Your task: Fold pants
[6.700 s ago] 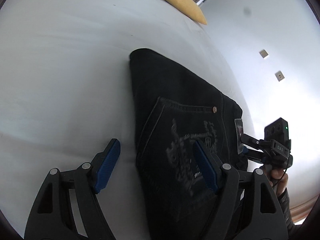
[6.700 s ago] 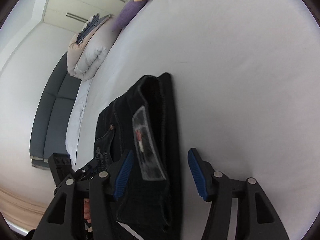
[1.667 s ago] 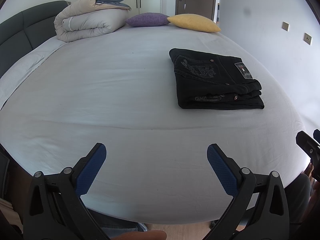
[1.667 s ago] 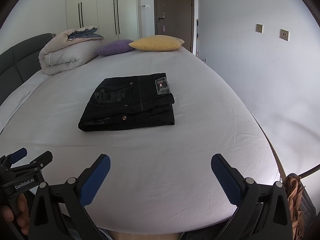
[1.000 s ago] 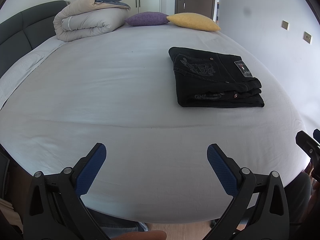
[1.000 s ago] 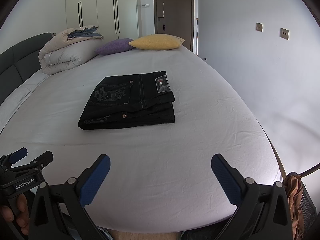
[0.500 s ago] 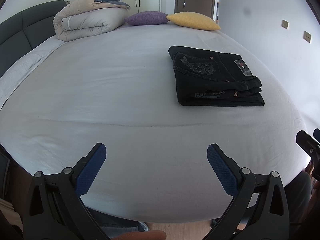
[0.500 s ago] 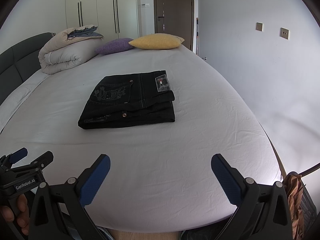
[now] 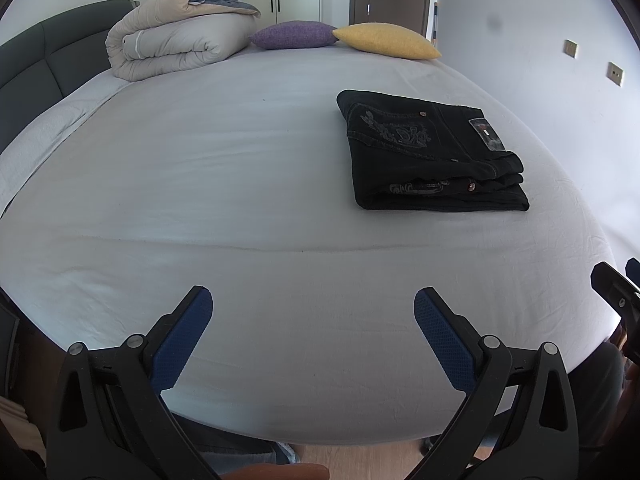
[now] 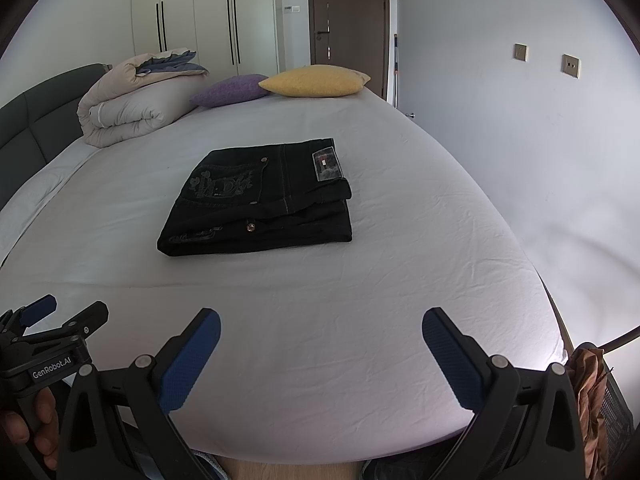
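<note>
Both grippers withdrawn from pants [image 10: 260, 196] since earlier frame; left gripper [image 9: 312, 336] and right gripper [image 10: 320, 360] held released at near bed [image 10: 320, 300] edge. Folding judged complete; no further move required.

You have a wide bed [image 9: 240, 200] in front of you, covered with a pale sheet that shows light creases and one long shallow ridge running across its near part. The folded black pants [image 9: 432, 156] lie flat on the sheet toward your right, well apart from everything else. At the far end a rolled beige duvet [image 9: 176, 36] sits on the bed on the left, with a purple pillow [image 9: 294, 34] just beside it and a yellow pillow [image 9: 386, 41] next to that one.
</note>
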### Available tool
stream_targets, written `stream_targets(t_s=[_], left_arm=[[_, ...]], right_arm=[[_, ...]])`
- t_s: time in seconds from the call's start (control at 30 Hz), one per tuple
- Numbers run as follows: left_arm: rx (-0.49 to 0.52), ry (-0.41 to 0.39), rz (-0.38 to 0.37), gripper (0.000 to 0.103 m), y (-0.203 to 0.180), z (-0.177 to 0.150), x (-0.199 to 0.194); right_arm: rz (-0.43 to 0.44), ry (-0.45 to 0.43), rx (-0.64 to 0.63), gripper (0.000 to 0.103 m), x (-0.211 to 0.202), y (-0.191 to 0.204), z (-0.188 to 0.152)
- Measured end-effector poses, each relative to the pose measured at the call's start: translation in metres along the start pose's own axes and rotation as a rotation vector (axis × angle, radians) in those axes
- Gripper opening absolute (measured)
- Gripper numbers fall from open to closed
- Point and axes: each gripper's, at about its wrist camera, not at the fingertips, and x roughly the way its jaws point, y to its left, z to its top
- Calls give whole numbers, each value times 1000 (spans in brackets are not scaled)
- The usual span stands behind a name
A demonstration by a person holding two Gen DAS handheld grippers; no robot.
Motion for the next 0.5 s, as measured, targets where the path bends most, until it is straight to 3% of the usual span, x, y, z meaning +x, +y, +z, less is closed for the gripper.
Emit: stream_targets(t_s=[0.5], left_arm=[[4, 2, -1, 103, 5, -1, 2]], right_arm=[[1, 2, 1, 103, 0, -1, 1]])
